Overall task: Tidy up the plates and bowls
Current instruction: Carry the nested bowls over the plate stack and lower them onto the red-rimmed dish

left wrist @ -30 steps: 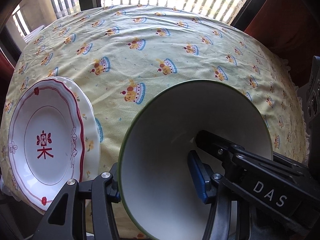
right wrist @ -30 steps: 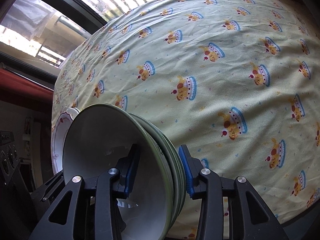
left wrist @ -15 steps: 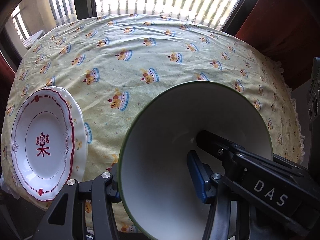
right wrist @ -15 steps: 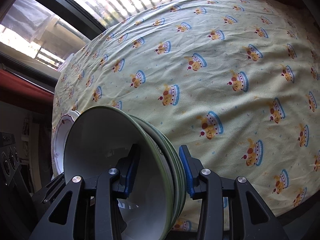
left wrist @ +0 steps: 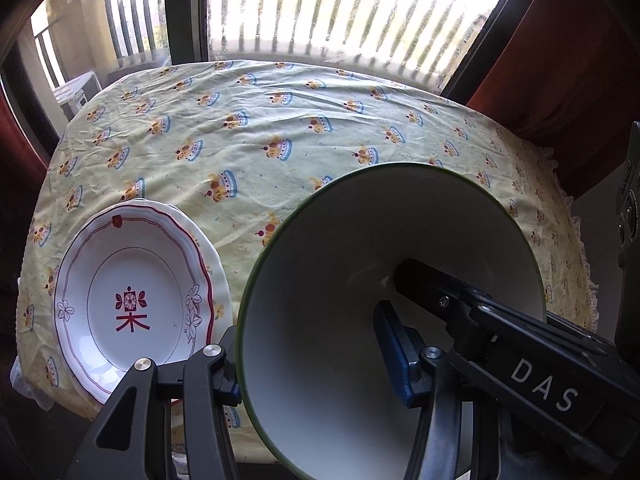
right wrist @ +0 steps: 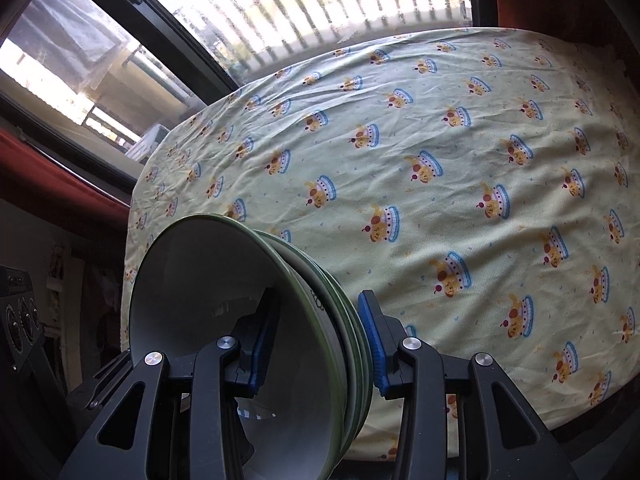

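Between both grippers, glossy round green-rimmed bowls (right wrist: 240, 320) above wrinkled tablecloth (right wrist: 440, 160).

A table (left wrist: 304, 128) fills most of both views, covered by a wrinkled pale yellow cloth (right wrist: 460, 184) printed with small cake motifs and edged with a frill on one side. Behind it stands a window (left wrist: 340, 20) with dark frames; bright daylight pours through, washing out the vertical railing bars (left wrist: 360, 28) outside. Dark red curtains (left wrist: 568, 60) hang at the window's sides. A balcony (left wrist: 76, 88) shows through the left pane.
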